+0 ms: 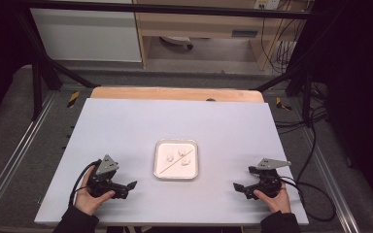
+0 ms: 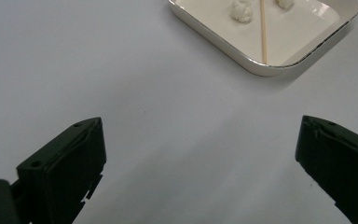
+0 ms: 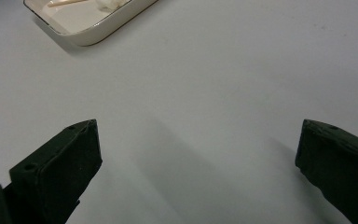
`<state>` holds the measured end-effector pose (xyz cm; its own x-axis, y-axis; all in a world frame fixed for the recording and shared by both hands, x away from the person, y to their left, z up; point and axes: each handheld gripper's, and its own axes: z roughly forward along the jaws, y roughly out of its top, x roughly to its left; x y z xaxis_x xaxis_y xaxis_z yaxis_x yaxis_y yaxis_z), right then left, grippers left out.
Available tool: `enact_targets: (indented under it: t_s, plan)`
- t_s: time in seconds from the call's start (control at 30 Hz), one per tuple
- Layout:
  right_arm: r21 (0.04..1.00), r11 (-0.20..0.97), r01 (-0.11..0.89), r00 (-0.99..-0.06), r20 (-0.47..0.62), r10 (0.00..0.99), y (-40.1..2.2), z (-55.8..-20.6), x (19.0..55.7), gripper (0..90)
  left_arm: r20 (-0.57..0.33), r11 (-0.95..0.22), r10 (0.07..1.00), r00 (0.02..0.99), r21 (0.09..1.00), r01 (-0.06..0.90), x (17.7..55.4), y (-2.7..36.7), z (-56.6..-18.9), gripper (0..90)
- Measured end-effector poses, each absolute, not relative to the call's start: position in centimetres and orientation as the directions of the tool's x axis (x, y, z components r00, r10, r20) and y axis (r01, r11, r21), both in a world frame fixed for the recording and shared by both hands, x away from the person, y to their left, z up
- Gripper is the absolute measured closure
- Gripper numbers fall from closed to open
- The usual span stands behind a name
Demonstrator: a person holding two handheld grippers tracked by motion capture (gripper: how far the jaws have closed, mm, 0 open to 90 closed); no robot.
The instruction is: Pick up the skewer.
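From above, the tray sat mid-bench, skewer slanting seven to one o'clock, left hand-held gripper nearer. Left gripper view: jaws wide, empty, tray at one. Right gripper view: right hand-held gripper wide, empty, tray at eleven.

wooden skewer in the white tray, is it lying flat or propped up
Lying flat. The thin wooden skewer rests diagonally on the floor of the white rectangular tray, between the small white lumps, untouched by either gripper.
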<state>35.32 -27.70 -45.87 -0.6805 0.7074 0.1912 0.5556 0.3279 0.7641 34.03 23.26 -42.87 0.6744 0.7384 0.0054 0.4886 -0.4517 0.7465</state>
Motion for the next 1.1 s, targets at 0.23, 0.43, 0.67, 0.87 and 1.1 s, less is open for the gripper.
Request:
enact_targets:
  t_s: [0.23,0.43,0.67,0.87,1.1]
  plan:
    - [0.766,0.325,0.554,-0.680,0.192,0.707,-27.7,-45.8,35.3,0.8,0.016,-0.462,0.736,0.677,0.743,0.485,34.2,22.5,-42.5,1.6]
    - [0.765,0.331,0.553,-0.681,0.185,0.709,-27.7,-45.9,35.3,0.8,0.026,-0.478,0.726,0.687,0.737,0.477,34.4,21.6,-41.9,1.6]
    - [0.763,0.336,0.552,-0.683,0.183,0.707,-27.7,-45.9,35.3,0.8,0.028,-0.489,0.716,0.698,0.733,0.472,35.0,20.1,-41.4,1.6]
    - [0.764,0.334,0.552,-0.682,0.184,0.708,-27.7,-45.9,35.3,0.8,0.028,-0.500,0.708,0.706,0.726,0.473,35.7,18.7,-41.1,1.6]
    - [0.764,0.334,0.551,-0.684,0.184,0.706,-27.7,-45.8,35.3,0.8,0.029,-0.518,0.697,0.716,0.711,0.476,36.5,17.0,-40.9,2.8]
